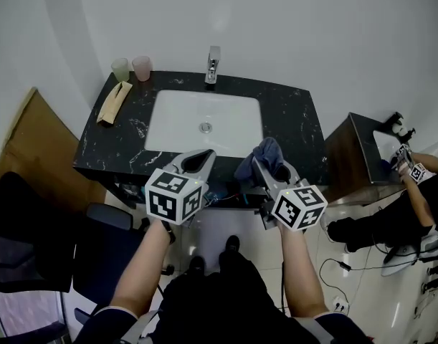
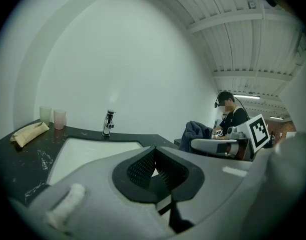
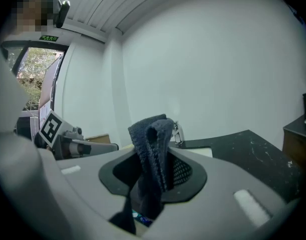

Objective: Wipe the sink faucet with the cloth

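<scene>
Hovering at counter [image 1: 294, 117] edge: right gripper [image 1: 272, 165] clamping cloth [image 1: 267, 150].

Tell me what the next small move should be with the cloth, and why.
Probably carry the right gripper forward over the sink toward the faucet: it holds the cloth, but the cloth is at the counter's near edge, short of the faucet.

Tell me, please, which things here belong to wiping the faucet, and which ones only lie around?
For the job:
faucet
dark blue cloth, clamped in the jaws of the right gripper
white sink

Only lying about:
green cup
pink cup
tan folded item on the left side of the counter
</scene>
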